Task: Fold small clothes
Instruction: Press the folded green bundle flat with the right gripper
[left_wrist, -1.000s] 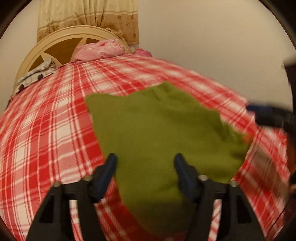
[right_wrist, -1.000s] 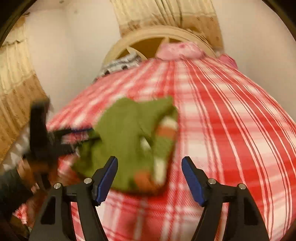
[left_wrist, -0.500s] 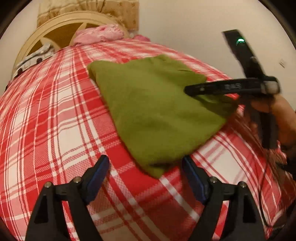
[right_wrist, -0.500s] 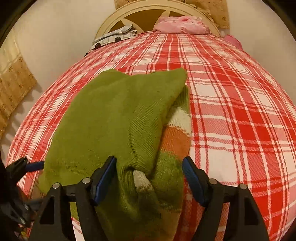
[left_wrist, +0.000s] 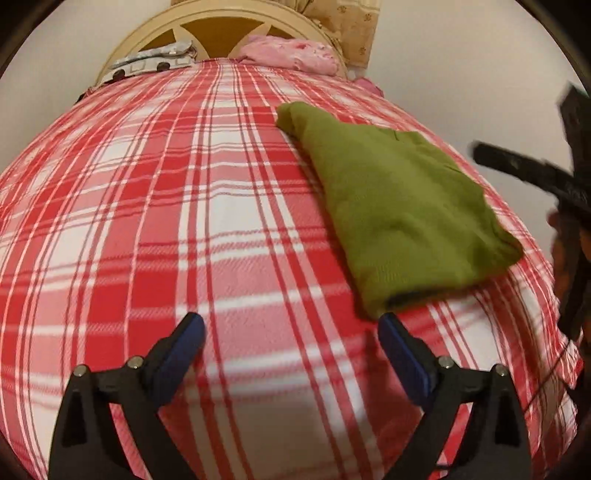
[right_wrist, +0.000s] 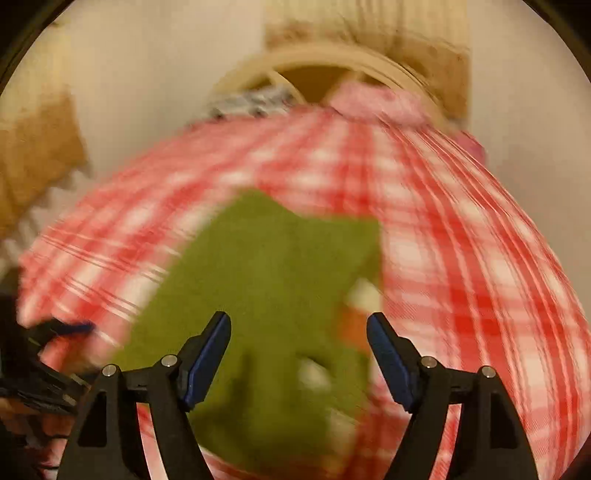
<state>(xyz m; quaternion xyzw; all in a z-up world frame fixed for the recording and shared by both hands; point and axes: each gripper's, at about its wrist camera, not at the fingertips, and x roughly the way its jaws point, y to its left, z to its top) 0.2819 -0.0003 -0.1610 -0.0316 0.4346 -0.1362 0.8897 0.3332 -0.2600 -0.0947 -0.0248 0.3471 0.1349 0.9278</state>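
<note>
A folded olive-green knit garment (left_wrist: 399, 206) lies on the red and white plaid bedspread (left_wrist: 184, 221), to the right of centre in the left wrist view. My left gripper (left_wrist: 291, 343) is open and empty, above the bedspread, just short of the garment's near corner. In the blurred right wrist view the garment (right_wrist: 266, 280) lies ahead, with orange and white stripes at its right edge. My right gripper (right_wrist: 299, 336) is open and empty above its near end. The right gripper's body shows at the right edge of the left wrist view (left_wrist: 535, 177).
A cream round headboard (left_wrist: 221, 33) stands at the far end of the bed. A pink pillow (left_wrist: 291, 55) and a patterned grey cloth (left_wrist: 155, 61) lie against it. A patterned curtain (left_wrist: 351, 26) hangs behind. White walls flank the bed.
My left gripper has pulled back and left, away from the garment. My right gripper has risen and pulled back from it, moving fast enough to blur. The garment stays folded on the bed.
</note>
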